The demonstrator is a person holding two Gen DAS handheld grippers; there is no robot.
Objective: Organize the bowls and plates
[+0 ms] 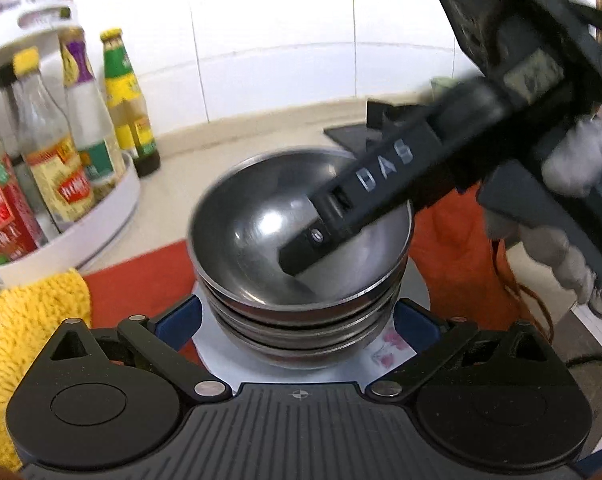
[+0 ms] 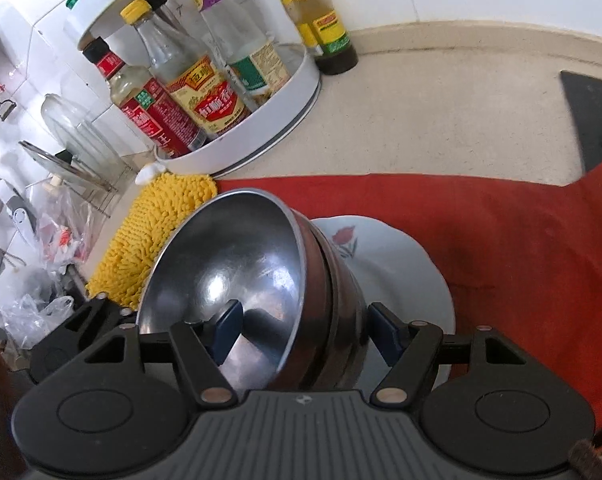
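Observation:
A stack of several steel bowls (image 1: 261, 232) stands on a white flowered plate (image 1: 389, 350) on a red cloth (image 1: 141, 280). My left gripper (image 1: 299, 320) is open, its blue pads on either side of the stack's base, not touching. My right gripper (image 1: 301, 256) reaches down into the top bowl. In the right wrist view the stack (image 2: 237, 264) sits between the right gripper's (image 2: 307, 334) open jaws: one pad (image 2: 227, 330) inside the top bowl, the other outside the stack's wall. The plate (image 2: 397, 252) lies under the stack.
A white turntable rack (image 2: 237, 148) with several sauce bottles stands at the back left, and one bottle (image 2: 321, 20) stands beside it. A yellow mat (image 2: 145, 240) lies left of the bowls. A dish rack with glass lids (image 2: 73, 148) is far left. A black stove edge (image 2: 589, 120) is at right.

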